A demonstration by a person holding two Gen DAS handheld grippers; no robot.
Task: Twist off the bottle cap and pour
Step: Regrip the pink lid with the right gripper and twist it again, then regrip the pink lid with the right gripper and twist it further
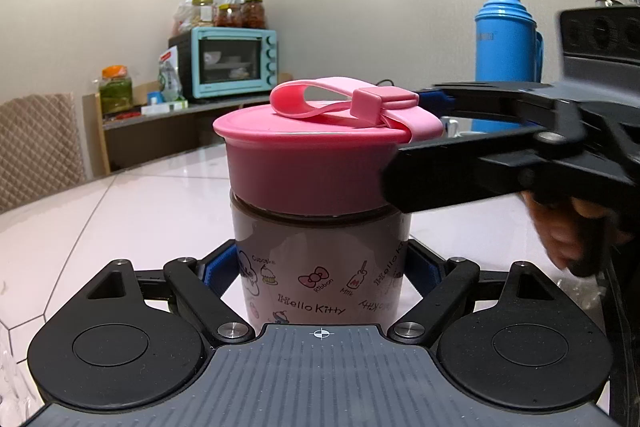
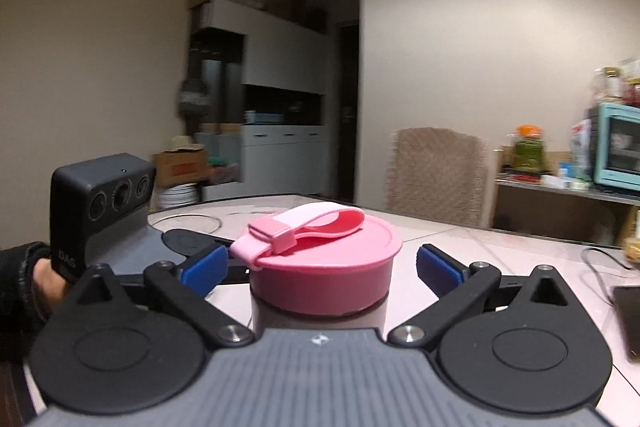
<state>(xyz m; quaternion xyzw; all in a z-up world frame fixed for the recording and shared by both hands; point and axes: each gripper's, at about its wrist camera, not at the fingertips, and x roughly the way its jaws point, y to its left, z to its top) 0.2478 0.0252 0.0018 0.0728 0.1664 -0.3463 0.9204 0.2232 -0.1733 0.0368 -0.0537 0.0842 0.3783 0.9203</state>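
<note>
A Hello Kitty bottle with a pink screw cap and a pink strap loop stands upright on the white table. My left gripper is shut on the bottle's body, blue pads against both sides. My right gripper is open around the cap, its blue pads a little apart from the cap's sides. In the left wrist view the right gripper comes in from the right at cap height. The left gripper's body shows in the right wrist view.
A blue thermos stands behind the bottle to the right. A teal toaster oven and jars sit on a far shelf. A padded chair is at the table's far side. A dark flat object and a cable lie at the right.
</note>
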